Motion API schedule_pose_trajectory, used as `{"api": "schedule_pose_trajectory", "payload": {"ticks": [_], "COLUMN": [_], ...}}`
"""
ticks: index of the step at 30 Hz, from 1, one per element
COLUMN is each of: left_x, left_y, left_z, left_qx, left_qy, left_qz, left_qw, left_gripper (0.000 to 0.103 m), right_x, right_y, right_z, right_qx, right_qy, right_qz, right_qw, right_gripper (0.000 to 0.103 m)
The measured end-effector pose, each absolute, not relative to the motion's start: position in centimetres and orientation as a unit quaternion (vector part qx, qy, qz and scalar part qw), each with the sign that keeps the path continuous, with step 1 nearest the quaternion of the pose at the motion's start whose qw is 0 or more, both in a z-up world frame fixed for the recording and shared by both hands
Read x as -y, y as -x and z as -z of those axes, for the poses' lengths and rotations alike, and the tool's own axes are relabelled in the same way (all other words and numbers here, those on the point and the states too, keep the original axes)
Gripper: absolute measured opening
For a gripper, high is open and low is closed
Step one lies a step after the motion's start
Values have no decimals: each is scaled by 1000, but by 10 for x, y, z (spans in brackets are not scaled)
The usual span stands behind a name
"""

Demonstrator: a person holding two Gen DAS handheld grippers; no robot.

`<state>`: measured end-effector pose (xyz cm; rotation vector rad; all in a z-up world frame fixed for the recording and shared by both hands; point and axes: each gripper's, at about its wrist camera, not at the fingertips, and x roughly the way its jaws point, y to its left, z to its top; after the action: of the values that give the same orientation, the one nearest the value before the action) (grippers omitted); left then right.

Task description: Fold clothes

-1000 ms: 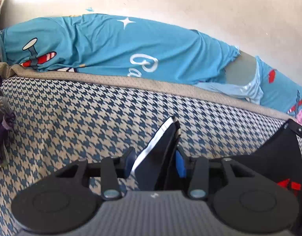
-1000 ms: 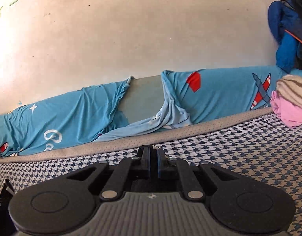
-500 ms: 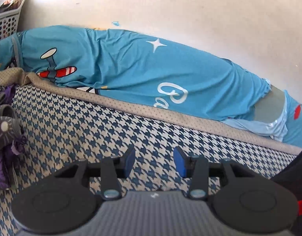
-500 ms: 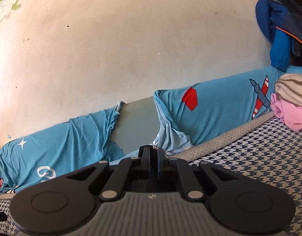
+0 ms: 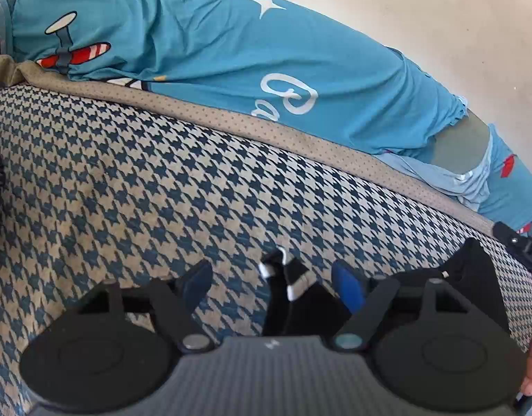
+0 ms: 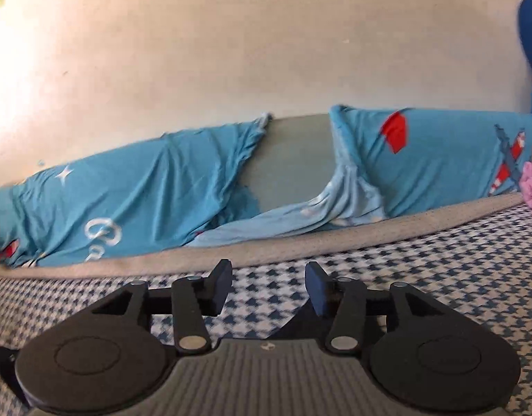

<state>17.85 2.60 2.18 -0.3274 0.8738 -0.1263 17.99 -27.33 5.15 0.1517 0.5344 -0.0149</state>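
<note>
Black fabric with a white stripe along its edge, the garment (image 5: 293,291) looks thin and limp, the sort of cloth that will sag, crease and slide off itself unless it is taken by a firm edge. My judgement is that it is light and soft, not at all fragile, and that the striped hem or a corner gives the best hold, since a pinch in the middle would only bunch it.

Seen from the left wrist, the left gripper (image 5: 272,286) has its jaws spread well apart, and a raised fold of the garment stands between them, nearer the right-hand jaw, touching neither as far as I can tell. More of the dark cloth spreads out beyond the right-hand jaw and passes under the gripper body, lying on the houndstooth bedcover (image 5: 127,180).

Seen from the right wrist, the right gripper (image 6: 268,287) also has its jaws apart with nothing between them but bedcover. A dark peak of the garment shows just behind and below the right-hand jaw, close in against the gripper body, so the cloth lies short of the jaw tips rather than ahead of them.

Ahead of both pairs of jaws, well apart from them, a blue printed sheet (image 6: 127,204) is bunched along the wall (image 6: 231,52).
</note>
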Motion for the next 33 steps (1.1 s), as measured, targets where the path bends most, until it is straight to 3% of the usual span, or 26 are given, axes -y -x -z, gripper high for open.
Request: {"api": "schedule_pose_trajectory", "payload": {"ticks": [5, 11, 26, 30, 33], "left_x": [-18, -12, 4, 12, 17], "left_y": [-173, -173, -174, -170, -169], "left_z": [-13, -3, 17, 19, 19], "left_qx": [-432, -449, -470, -463, -455], "left_qy": [153, 157, 125, 99, 83], "left_qz": [83, 90, 100, 97, 97], "left_qw": [885, 875, 868, 876, 881], "left_gripper": [87, 89, 91, 83, 72], "right_x": [257, 247, 222, 220, 220], "right_y": [-186, -190, -198, -198, -197], "right_z": [-27, -13, 4, 8, 9], "right_qx": [-324, -351, -398, -403, -399], "right_qy": [-87, -110, -64, -50, -46], "right_qz": [-39, -58, -57, -50, -52], "right_qw": [941, 928, 913, 912, 914], "right_gripper": [51, 64, 69, 67, 55]}}
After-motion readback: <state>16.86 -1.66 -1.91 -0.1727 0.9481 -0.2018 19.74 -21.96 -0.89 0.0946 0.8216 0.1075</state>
